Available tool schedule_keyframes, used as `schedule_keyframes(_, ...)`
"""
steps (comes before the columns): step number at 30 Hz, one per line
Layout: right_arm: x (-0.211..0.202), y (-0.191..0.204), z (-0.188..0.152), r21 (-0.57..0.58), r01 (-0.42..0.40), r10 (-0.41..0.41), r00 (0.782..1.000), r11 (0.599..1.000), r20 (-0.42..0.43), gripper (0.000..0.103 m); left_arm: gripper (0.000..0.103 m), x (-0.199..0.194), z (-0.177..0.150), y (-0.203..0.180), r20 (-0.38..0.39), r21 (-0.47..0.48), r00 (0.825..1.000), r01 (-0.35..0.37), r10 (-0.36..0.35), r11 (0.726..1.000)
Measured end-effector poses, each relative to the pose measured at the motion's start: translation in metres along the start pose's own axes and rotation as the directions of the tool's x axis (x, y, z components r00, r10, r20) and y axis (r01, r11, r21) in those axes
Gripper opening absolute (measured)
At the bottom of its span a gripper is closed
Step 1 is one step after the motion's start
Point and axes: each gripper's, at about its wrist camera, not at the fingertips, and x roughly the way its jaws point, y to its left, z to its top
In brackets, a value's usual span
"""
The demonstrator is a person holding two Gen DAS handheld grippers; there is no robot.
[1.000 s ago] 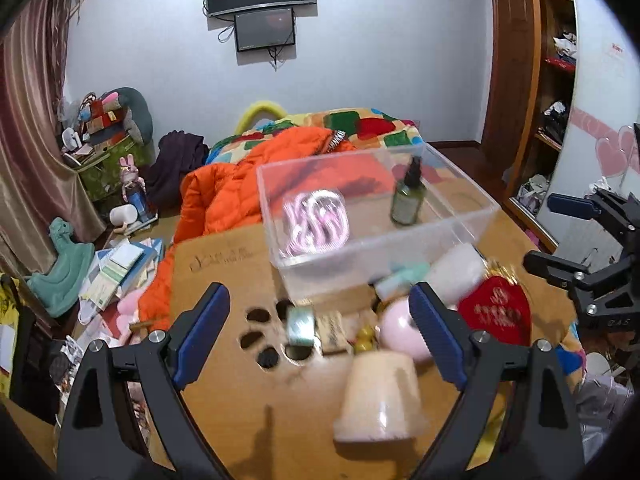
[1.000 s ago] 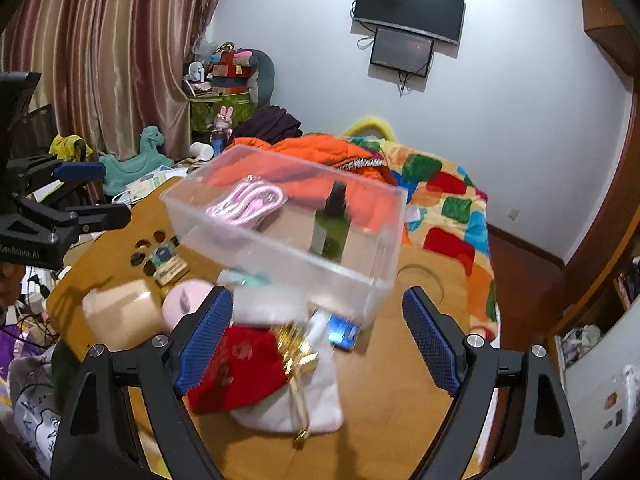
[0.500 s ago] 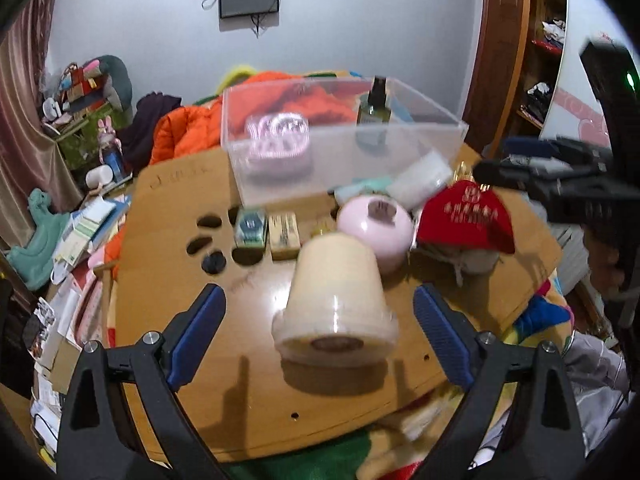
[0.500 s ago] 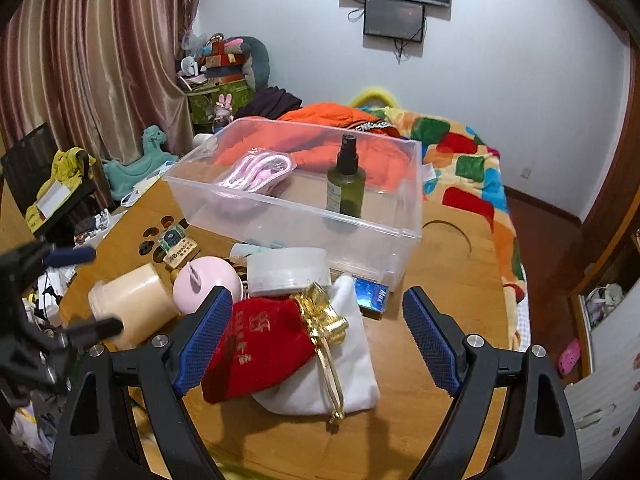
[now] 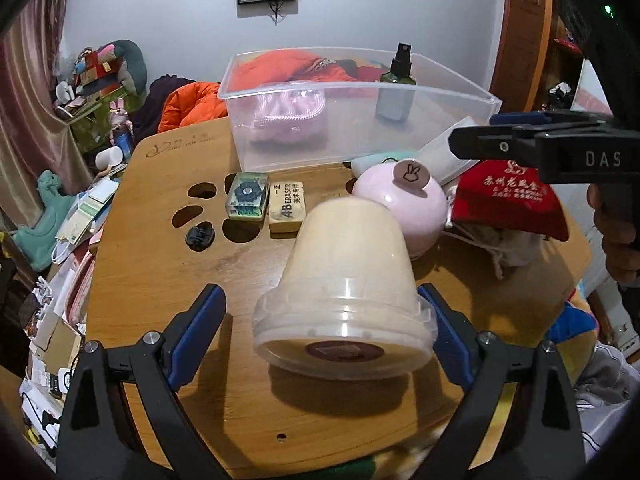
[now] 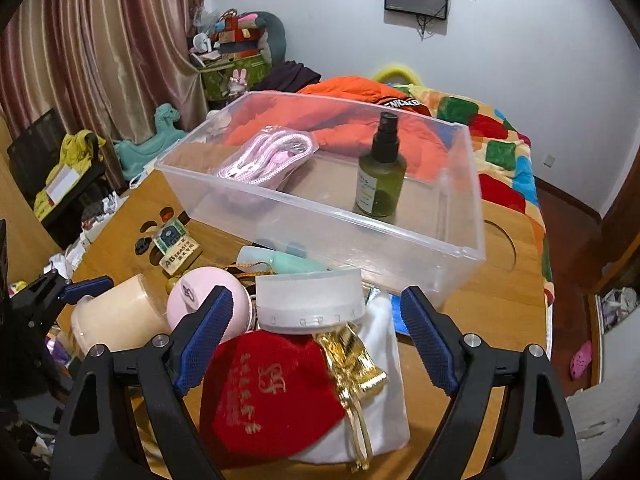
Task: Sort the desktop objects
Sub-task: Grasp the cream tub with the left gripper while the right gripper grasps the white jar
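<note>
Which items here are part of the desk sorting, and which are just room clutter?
Job: clear bin, spray bottle, cream tub, pink round case, red pouch, eraser, white jar.

Clutter: orange jacket, teal toy horse, patchwork blanket.

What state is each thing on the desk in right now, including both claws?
Left claw: open, straddling the cream tub.
Right claw: open, above the red pouch.
Cream tub: lying on its side, lid on.
Clear bin: open, no lid.
Spray bottle: upright in the bin, capped.
Red pouch: lying flat on a white bag.
</note>
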Motion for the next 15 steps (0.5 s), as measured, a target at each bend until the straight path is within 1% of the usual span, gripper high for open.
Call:
schedule_keyframes(4, 0.008, 0.006, 0.001, -0.036, 0.002, -0.003, 1.000, 0.999, -0.014, 0.076, 0.095, 0.002, -0.002, 0.000, 0.025, -0.001, 0.999, -0.031, 0.031, 1.000)
schedule_keyframes(6, 0.012, 0.006, 0.002, -0.041, -0.003, 0.002, 1.000, 0.999, -0.024, 0.076, 0.089, 0.003, -0.003, 0.001, 0.026, -0.010, 0.999, -0.025, 0.025, 1.000)
schedule_keyframes(7, 0.014, 0.007, 0.002, -0.044, -0.003, 0.002, 1.000, 0.999, -0.029, 0.072, 0.086, 0.004, -0.003, 0.001, 0.026, -0.015, 0.999, -0.021, 0.022, 1.000)
schedule_keyframes(8, 0.017, 0.008, 0.002, -0.048, -0.002, 0.001, 0.999, 0.999, -0.037, 0.067, 0.081, 0.004, -0.003, 0.001, 0.027, -0.019, 0.999, -0.017, 0.018, 1.000)
schedule_keyframes(9, 0.020, 0.008, 0.002, -0.051, 0.000, -0.003, 0.999, 0.999, -0.046, 0.065, 0.077, 0.005, -0.002, 0.001, 0.028, -0.021, 0.999, -0.018, 0.019, 1.000)
schedule_keyframes(10, 0.022, 0.008, 0.002, -0.052, 0.011, -0.014, 0.999, 0.999, -0.046, 0.062, 0.075, 0.006, -0.001, 0.001, 0.028, -0.024, 0.999, -0.021, 0.021, 1.000)
schedule_keyframes(12, 0.023, 0.008, 0.002, -0.053, 0.012, -0.014, 0.999, 0.999, -0.047, 0.062, 0.069, 0.007, -0.001, 0.003, 0.032, -0.038, 0.999, -0.018, 0.019, 0.999)
schedule_keyframes(15, 0.021, 0.009, 0.001, -0.066, 0.011, -0.014, 0.999, 0.998, -0.048, 0.062, 0.069, 0.007, -0.001, 0.006, 0.038, -0.058, 0.999, -0.007, 0.010, 0.998)
